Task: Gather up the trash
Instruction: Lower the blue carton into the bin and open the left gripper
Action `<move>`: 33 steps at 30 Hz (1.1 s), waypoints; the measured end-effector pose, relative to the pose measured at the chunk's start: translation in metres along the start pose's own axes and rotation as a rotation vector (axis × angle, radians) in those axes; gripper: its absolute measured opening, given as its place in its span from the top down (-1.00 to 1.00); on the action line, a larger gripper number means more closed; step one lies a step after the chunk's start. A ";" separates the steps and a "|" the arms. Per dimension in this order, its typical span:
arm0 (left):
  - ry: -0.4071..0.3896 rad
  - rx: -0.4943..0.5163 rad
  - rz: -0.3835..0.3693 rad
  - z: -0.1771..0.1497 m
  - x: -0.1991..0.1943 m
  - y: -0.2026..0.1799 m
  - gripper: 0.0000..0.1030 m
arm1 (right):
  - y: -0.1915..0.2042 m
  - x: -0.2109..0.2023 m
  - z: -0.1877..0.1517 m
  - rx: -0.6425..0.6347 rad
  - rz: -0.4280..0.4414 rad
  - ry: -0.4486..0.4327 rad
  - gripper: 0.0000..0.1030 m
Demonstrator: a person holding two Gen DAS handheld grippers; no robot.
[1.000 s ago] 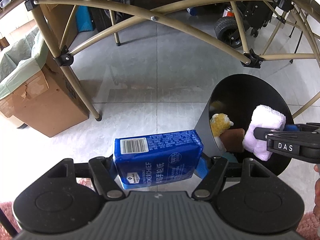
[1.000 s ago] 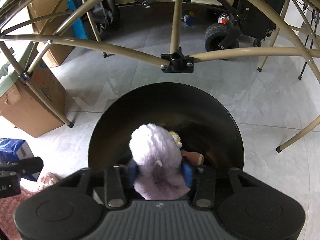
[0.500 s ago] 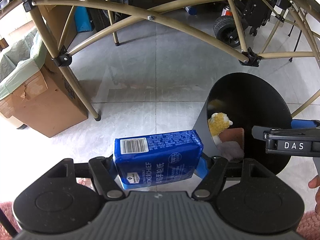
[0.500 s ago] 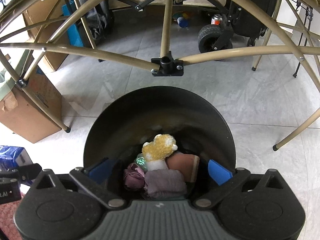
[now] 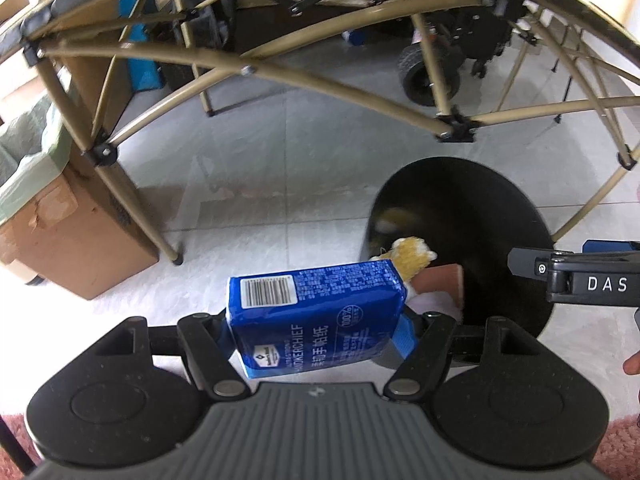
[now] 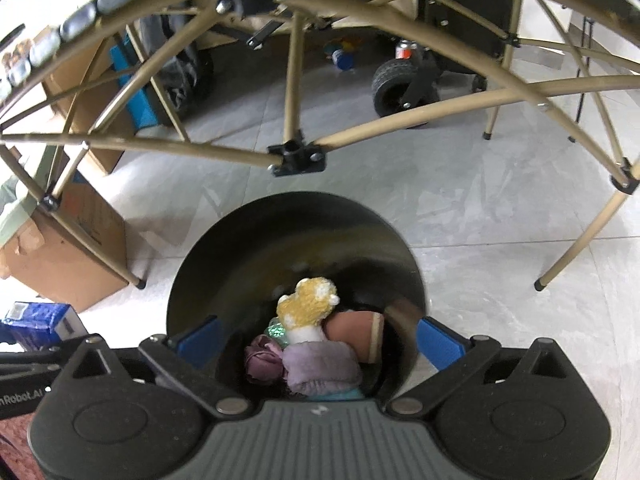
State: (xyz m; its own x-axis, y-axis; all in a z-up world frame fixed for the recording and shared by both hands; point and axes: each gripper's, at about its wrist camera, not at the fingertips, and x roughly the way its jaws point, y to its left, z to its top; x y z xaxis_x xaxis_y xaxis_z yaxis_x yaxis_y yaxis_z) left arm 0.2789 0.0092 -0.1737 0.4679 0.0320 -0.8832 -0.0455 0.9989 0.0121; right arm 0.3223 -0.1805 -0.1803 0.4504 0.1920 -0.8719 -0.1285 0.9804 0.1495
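My left gripper is shut on a blue tissue pack and holds it just left of the round black trash bin. The pack also shows in the right wrist view. My right gripper is open and empty above the bin; it shows in the left wrist view too. Inside the bin lie a lilac fluffy cloth, a yellow and white plush item, a brown block and a dark purple wad.
A folding table's tan metal frame arches over the tiled floor, with one leg near the pack. A cardboard box with a green liner stands at the left. A black wheeled cart is behind. Pink rug lies below.
My right gripper opened and let the lilac cloth fall into the bin, then rose slightly. My left gripper moved the tissue pack right, nearer the bin.
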 end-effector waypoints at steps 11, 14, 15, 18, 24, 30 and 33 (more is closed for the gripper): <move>-0.007 0.089 -0.050 0.005 -0.006 -0.046 -0.39 | -0.047 -0.044 -0.009 0.114 -0.026 -0.070 -1.00; 0.013 0.113 -0.065 0.007 -0.002 -0.059 -0.39 | -0.060 -0.054 -0.015 0.140 -0.038 -0.086 -1.00; 0.023 0.118 -0.068 0.007 0.000 -0.063 -0.39 | -0.065 -0.057 -0.016 0.149 -0.043 -0.089 -1.00; 0.043 0.134 -0.075 0.008 0.005 -0.075 -0.39 | -0.077 -0.062 -0.020 0.179 -0.060 -0.097 -1.00; 0.069 0.163 -0.091 0.014 0.016 -0.098 -0.39 | -0.097 -0.070 -0.022 0.226 -0.081 -0.120 -1.00; 0.106 0.176 -0.108 0.018 0.030 -0.117 -0.39 | -0.108 -0.075 -0.022 0.239 -0.112 -0.140 -1.00; 0.129 0.168 -0.108 0.022 0.040 -0.125 -0.39 | -0.111 -0.073 -0.022 0.243 -0.127 -0.138 -1.00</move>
State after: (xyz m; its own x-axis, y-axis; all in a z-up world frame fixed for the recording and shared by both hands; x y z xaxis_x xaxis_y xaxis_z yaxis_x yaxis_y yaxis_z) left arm 0.3226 -0.1141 -0.2006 0.3453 -0.0688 -0.9360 0.1513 0.9883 -0.0169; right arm 0.2843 -0.3048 -0.1434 0.5673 0.0556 -0.8216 0.1440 0.9757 0.1655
